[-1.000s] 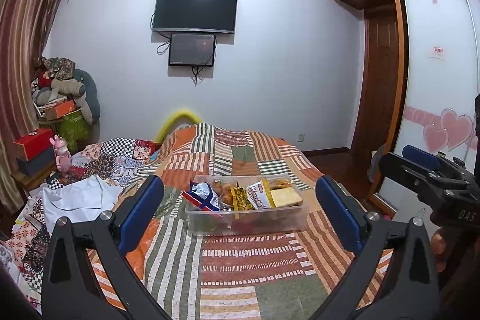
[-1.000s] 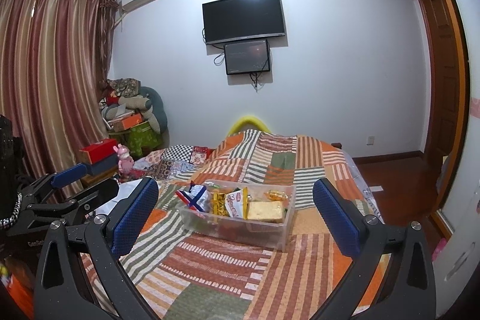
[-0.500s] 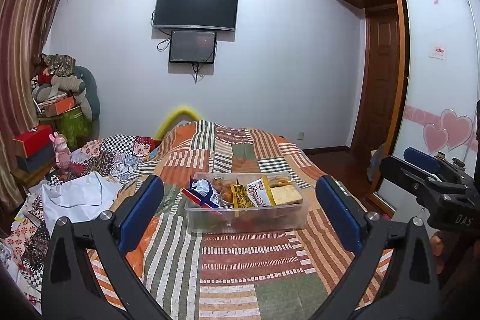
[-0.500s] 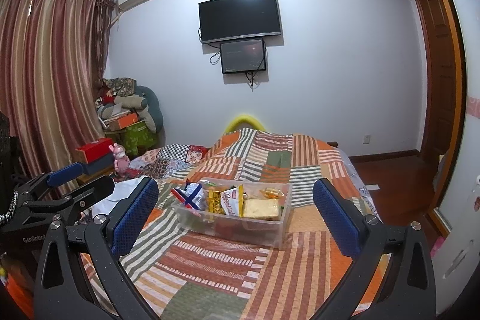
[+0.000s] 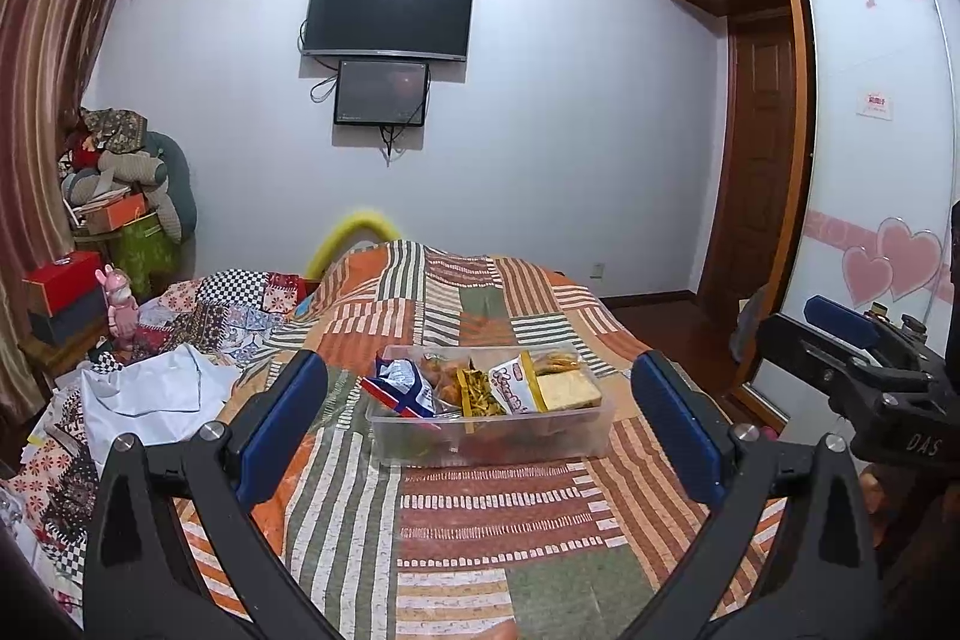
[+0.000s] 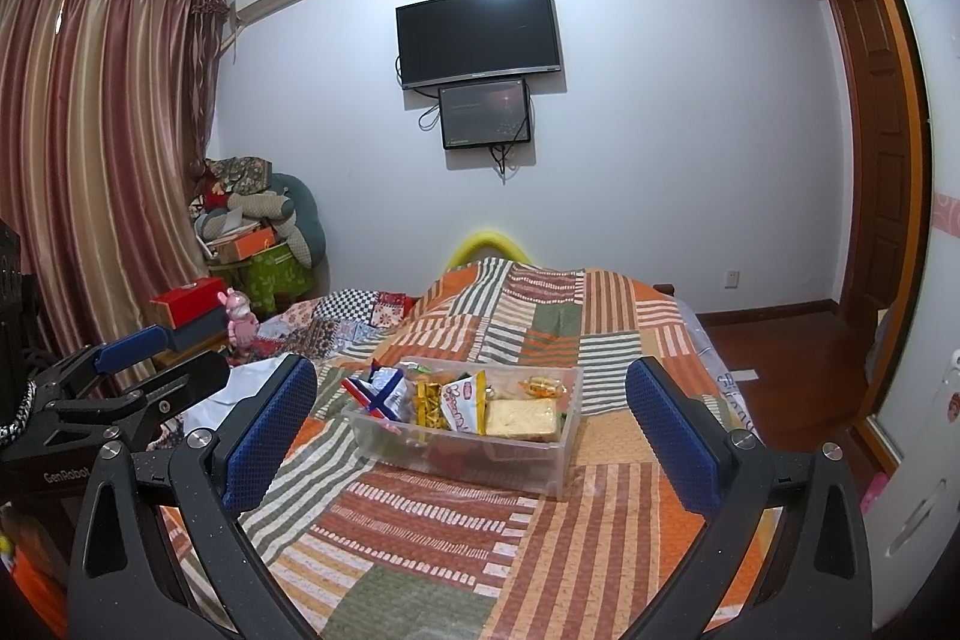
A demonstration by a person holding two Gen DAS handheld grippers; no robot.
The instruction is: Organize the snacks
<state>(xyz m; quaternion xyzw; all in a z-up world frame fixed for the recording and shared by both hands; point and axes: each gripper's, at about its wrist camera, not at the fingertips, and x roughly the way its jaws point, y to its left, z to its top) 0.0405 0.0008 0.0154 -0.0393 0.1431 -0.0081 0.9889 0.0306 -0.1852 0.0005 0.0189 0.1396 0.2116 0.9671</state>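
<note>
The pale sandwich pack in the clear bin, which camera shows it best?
The right wrist view: the sandwich pack lies broadside at the near right of the clear bin, with its whole top showing. In the left wrist view it appears smaller, partly hidden behind the white snack bag.

Even, slightly bluish indoor light fills both views, source unseen. Soft shadows sit under the black wall-mounted television (image 5: pixel 387 11). Fisheye bending curves the striped reddish curtain (image 6: pixel 90 148); corners go black. Focus is sharp ahead of the grippers.
</note>
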